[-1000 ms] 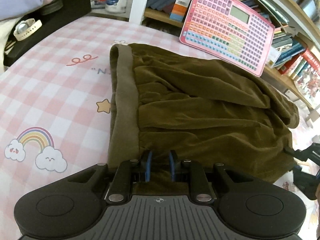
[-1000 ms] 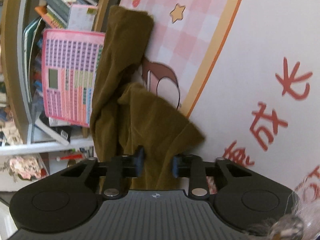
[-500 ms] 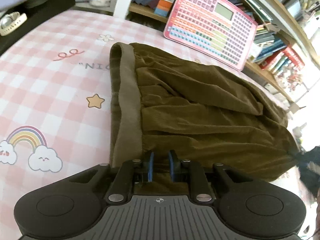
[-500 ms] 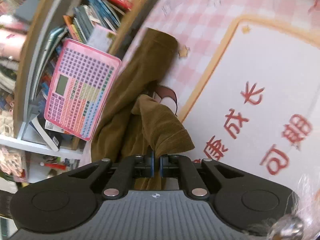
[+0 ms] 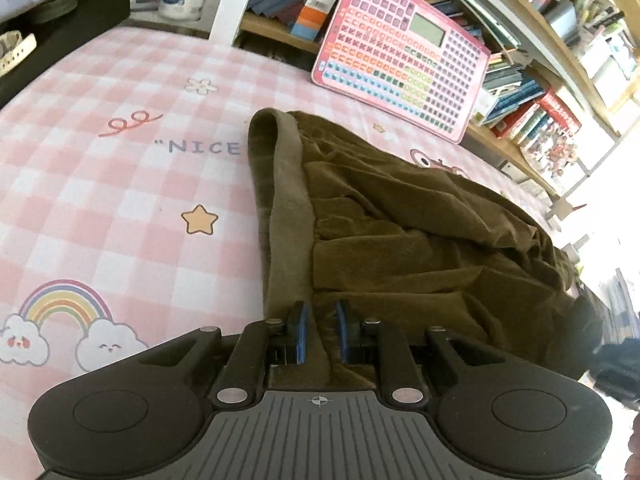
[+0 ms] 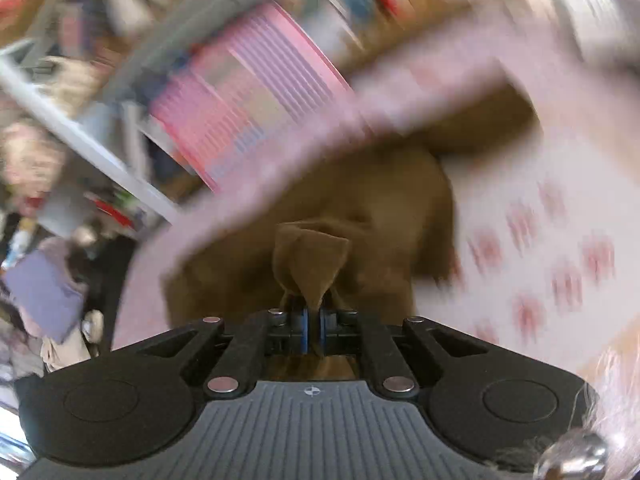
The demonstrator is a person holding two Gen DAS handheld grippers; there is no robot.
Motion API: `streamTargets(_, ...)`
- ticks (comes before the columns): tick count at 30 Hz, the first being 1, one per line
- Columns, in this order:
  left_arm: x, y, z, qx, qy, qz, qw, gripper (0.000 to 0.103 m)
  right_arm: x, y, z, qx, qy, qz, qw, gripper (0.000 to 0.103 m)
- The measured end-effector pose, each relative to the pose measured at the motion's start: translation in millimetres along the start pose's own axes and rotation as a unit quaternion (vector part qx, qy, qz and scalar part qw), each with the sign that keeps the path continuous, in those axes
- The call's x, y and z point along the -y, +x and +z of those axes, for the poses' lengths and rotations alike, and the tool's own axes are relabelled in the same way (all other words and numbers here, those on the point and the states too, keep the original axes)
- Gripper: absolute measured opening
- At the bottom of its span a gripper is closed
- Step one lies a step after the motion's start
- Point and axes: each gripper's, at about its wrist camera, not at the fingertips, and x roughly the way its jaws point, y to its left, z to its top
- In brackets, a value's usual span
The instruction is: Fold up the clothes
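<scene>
An olive-brown garment [image 5: 400, 232] with a lighter waistband [image 5: 288, 208] lies rumpled on the pink checked bed sheet [image 5: 120, 200]. In the left wrist view my left gripper [image 5: 321, 330] is at the near end of the waistband, its blue-padded fingers [image 5: 299, 330] narrowly apart with the cloth pinched between them. The right wrist view is heavily blurred by motion. There my right gripper [image 6: 313, 330] is shut on a bunched corner of the garment [image 6: 310, 264], lifted above the rest of the cloth [image 6: 360, 208].
A pink keyboard-style learning board [image 5: 400, 52] leans against a bookshelf [image 5: 540, 92] full of books behind the bed. A black case [image 5: 60, 28] sits at the far left edge. The sheet left of the garment is bare, with rainbow and star prints.
My right gripper closed on a garment corner and is now swinging fast with it, blurring its view. The left gripper keeps its grip on the waistband while its view shifts slightly.
</scene>
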Motion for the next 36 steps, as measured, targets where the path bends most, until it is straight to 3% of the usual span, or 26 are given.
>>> streamTargets(5, 4.7, -3.5, -0.2, 0.001, 0.027, -0.011, 0.9996, 0.018, 17.5, -6.2, -6.4, 0.013, 0.048, -0.016, 0.999, 0.012)
streamTargets(9, 2.5, -8.9, -0.2, 0.004, 0.035, -0.006, 0.9994, 0.019, 27.0, -15.0, -10.0, 0.022, 0.081, -0.005, 0.996, 0.036)
streamTargets(11, -1.7, -14.0, 1.4, 0.008, 0.029, -0.002, 0.9996, 0.021, 31.3, -23.2, -8.3, 0.033, 0.107, 0.015, 0.994, 0.041)
streamTargets(13, -5.8, -19.0, 3.0, 0.012, 0.023, 0.001, 0.9997, 0.032, 33.1, -27.8, -4.9, 0.043, 0.126, 0.031, 0.991, 0.042)
streamTargets(15, -11.8, -23.2, 3.9, 0.009, 0.012, 0.006, 0.9999, 0.050, 36.1, -30.7, 0.3, 0.052, 0.144, 0.039, 0.988, 0.044)
streamTargets(22, -30.9, -17.4, -3.2, -0.003, -0.060, 0.000, 0.9982, 0.050, 63.5, -29.0, 7.6, 0.064, 0.232, 0.029, 0.970, 0.044)
streamTargets(28, -24.0, 11.1, 15.3, 0.002, -0.040, 0.009, 0.9992, 0.049, 74.0, -33.0, 18.1, 0.100, 0.266, 0.038, 0.958, 0.042)
streamTargets(29, -20.8, 15.9, 18.2, 0.000, -0.033, 0.012, 0.9994, 0.048, 75.8, -33.7, 19.8, 0.106, 0.272, 0.040, 0.956, 0.039)
streamTargets(31, -14.2, 25.4, 23.8, -0.005, -0.020, 0.017, 0.9996, 0.042, 79.3, -35.0, 23.3, 0.118, 0.283, 0.043, 0.951, 0.009)
streamTargets(34, -7.7, 24.7, 30.4, 0.007, -0.017, 0.011, 0.9998, 0.009, 84.5, -37.0, 28.6, 0.135, 0.299, 0.048, 0.943, 0.004)
streamTargets(36, -4.6, 18.6, 34.1, 0.022, -0.022, 0.002, 0.9995, 0.004, 80.4, -37.6, 25.8, 0.125, 0.279, 0.040, 0.951, 0.003)
